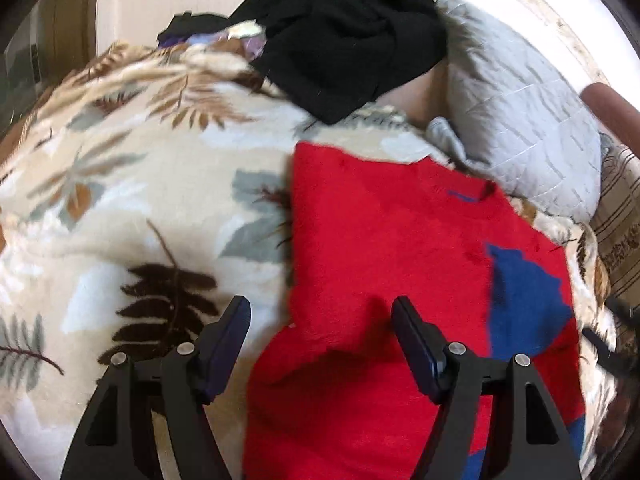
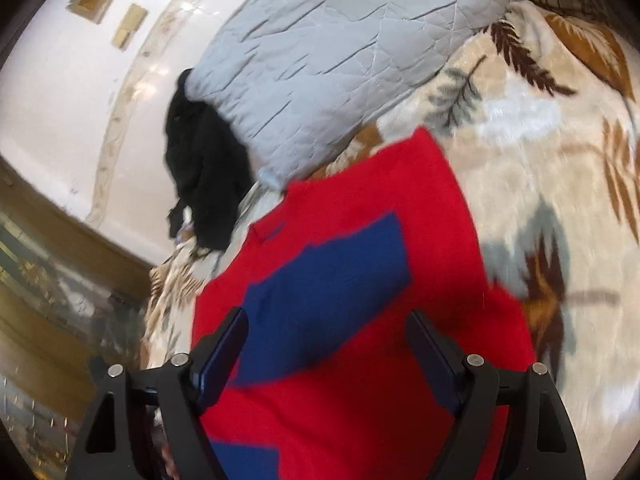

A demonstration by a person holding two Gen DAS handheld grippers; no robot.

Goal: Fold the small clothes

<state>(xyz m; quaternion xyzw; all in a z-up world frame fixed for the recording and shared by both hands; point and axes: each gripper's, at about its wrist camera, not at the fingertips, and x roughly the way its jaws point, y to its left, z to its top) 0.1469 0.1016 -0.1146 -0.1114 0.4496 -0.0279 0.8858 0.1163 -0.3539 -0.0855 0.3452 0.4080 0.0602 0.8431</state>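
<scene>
A red garment (image 1: pixel 380 240) with blue patches lay spread on a bed covered by a leaf-patterned blanket (image 1: pixel 132 184) as a person worked at folding small clothes with two hand-held tools. The left gripper (image 1: pixel 320 344) hung with its jaws spread and nothing between them, poised over the garment's left edge, one finger above the blanket and the other above red cloth. The right gripper (image 2: pixel 326 356) was likewise spread and empty, hovering directly over the garment's middle, where a blue patch (image 2: pixel 328 296) showed between its fingers.

The garment's long axis ran away from both grippers toward a grey quilted pillow (image 1: pixel 520 120), with what appeared to be the neckline at the far end, near the pillow's corner. Its near end passed beneath both tools and out of view. The left edge looked the likelier starting point for a fold across the width, and the left gripper stood closer to it. A heap of black clothing (image 1: pixel 344 32) waited beyond, at the head of the bed, well apart from the red piece.
</scene>
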